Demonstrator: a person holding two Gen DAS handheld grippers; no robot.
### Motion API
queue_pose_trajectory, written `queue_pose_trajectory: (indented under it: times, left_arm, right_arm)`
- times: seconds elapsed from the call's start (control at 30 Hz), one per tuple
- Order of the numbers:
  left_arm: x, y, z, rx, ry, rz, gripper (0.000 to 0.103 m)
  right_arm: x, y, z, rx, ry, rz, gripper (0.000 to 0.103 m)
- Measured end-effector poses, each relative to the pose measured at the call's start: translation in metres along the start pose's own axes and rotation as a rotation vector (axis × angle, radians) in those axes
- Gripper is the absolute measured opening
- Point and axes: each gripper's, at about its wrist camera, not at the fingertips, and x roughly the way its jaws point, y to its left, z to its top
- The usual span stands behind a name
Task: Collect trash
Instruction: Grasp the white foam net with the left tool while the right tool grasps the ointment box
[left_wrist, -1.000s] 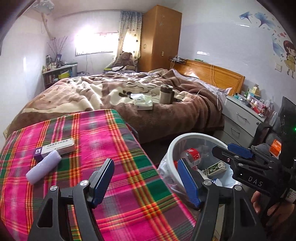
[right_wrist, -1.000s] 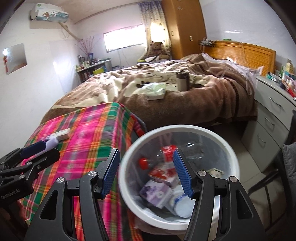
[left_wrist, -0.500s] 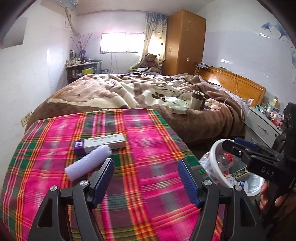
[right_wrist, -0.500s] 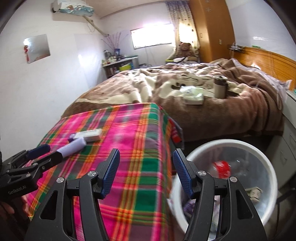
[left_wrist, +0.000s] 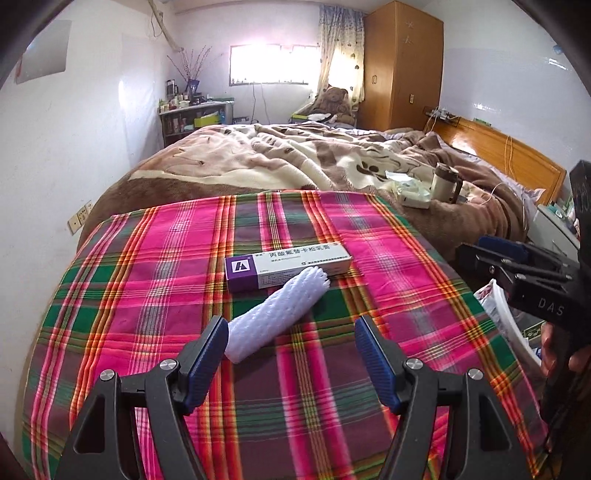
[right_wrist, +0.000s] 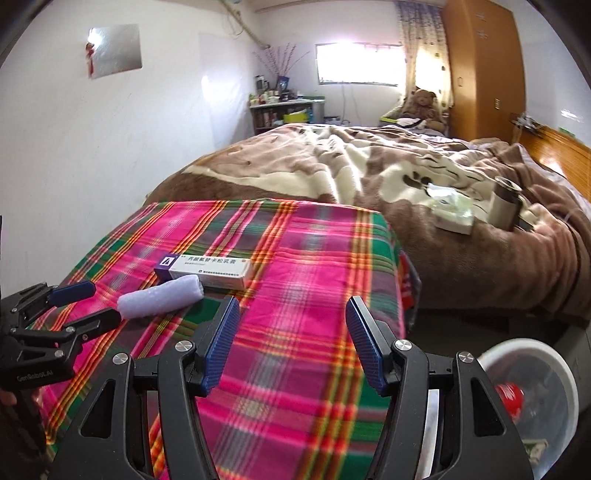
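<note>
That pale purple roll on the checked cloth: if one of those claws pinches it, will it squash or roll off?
The pale purple roll looks like dimpled foam, so it probably squashes a little and weighs next to nothing. Being round and lying on its side, it may roll if nudged, though the medicine box right behind its far end could stop it. The textured surface should grip well.

A table draped in a pink, green and orange plaid cloth (left_wrist: 155, 295) carries two things near its middle: a long white carton with a purple end (left_wrist: 286, 266), lying flat, and a pale lilac foam roll (left_wrist: 275, 314) resting just in front, one end touching the carton. Behind the table, the bed's brown and cream blanket (left_wrist: 280, 158) bears a steel mug (left_wrist: 445, 181) beside a white tissue pack (left_wrist: 412, 195). Nothing else shows on the cloth.
</note>
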Motion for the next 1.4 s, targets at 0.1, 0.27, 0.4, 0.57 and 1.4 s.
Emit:
queue_pose_trajectory:
  times: [0.1, 0.27, 0.4, 0.57, 1.4]
  left_arm:
    - [0.015, 0.005, 0.002, 0.024, 0.021, -0.004, 0.07]
    - [0.04, 0.007, 0.005, 0.075, 0.076, 0.002, 0.07]
    - [0.052, 0.009, 0.006, 0.082, 0.086, 0.003, 0.07]
    - [0.068, 0.012, 0.005, 0.091, 0.124, 0.003, 0.07]
    - [0.045, 0.099, -0.022, -0.258, 0.142, 0.119, 0.039]
  right_arm:
    - [0.012, 0.004, 0.006, 0.003, 0.012, 0.023, 0.061]
    - [0.032, 0.015, 0.017, -0.03, 0.027, 0.046, 0.061]
    - [0.046, 0.02, 0.023, -0.022, 0.05, 0.079, 0.061]
    - [0.06, 0.031, 0.027, -0.05, 0.068, 0.063, 0.061]
    - [0.114, 0.078, 0.039, -0.227, 0.133, 0.168, 0.061]
